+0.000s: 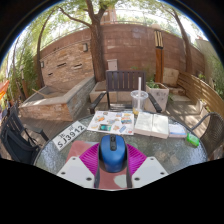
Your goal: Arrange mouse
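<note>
Gripper: the hand-held gripper (112,172) points forward over a round outdoor table, its two pale fingers showing at the near edge of the view with pink pads on their inner faces.
Gripper state: the fingers stand apart; the mouse sits in the gap, and it is too close to tell whether either pad touches its flanks.
Mouse: a blue computer mouse (112,152) with a dark strip down its middle, lying lengthwise between the fingers, its front end pointing away toward the far side of the table.
Under the mouse: a purple-pink disc shows around its sides; I cannot tell whether this is a round mouse pad or only the gripper's pads seen wide.
Why so held: judging by the task, the fingers straddle the mouse along its long sides so it can be gripped squarely and shifted or turned without slipping.
Table (60,152): a round, dark, patterned top bearing everything named here.
Beyond the mouse: an open picture book or printed sheet (111,122), near but apart from it.
Right of that sheet: a stack of white paper or books (158,124).
Behind the sheet: a clear plastic cup (138,99), upright.
Left of the mouse: a white label card (70,133) with dark printed characters.
Far side: a dark wooden chair (124,84), then a brick wall (130,48) and a tree trunk.
</note>
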Demonstrator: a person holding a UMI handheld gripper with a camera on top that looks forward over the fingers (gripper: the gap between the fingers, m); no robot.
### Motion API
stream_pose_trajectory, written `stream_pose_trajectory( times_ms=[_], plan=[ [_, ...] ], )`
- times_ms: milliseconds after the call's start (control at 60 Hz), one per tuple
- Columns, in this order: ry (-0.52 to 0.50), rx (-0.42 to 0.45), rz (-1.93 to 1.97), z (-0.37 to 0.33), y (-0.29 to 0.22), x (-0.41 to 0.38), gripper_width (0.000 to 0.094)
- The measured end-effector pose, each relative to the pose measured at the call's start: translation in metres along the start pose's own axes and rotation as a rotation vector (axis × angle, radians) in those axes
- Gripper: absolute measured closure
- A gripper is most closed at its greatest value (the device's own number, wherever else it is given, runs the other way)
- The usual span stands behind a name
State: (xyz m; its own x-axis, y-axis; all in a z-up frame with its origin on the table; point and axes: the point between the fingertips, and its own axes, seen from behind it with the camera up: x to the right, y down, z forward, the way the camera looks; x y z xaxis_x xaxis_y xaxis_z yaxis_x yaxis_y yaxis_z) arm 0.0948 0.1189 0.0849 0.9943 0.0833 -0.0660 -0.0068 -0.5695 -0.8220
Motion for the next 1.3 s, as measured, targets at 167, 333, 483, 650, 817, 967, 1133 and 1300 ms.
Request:
stream_pose_trajectory(
  times_ms=[167, 333, 483, 650, 817, 967, 1133, 1300],
  plan=[
    [-0.015, -0.124, -0.036, 0.048, 0.063, -0.020, 0.0504],
    [-0.004, -0.173, -0.060, 0.034, 0.077, -0.020, 0.0172],
    [0.041, -0.108, -0.076, -0.023, 0.040, -0.018, 0.0080],
    [0.096, -0.046, -0.070, -0.124, 0.013, -0.032, 0.0082],
    [0.156, -0.004, -0.052, -0.226, 0.019, -0.055, 0.0082],
    [0.192, 0.001, -0.058, -0.291, 0.043, -0.074, 0.0085],
    [0.203, 0.009, -0.073, -0.332, 0.057, -0.088, 0.0084],
    [0.216, 0.015, -0.086, -0.344, 0.062, -0.096, 0.0087]
  ],
)
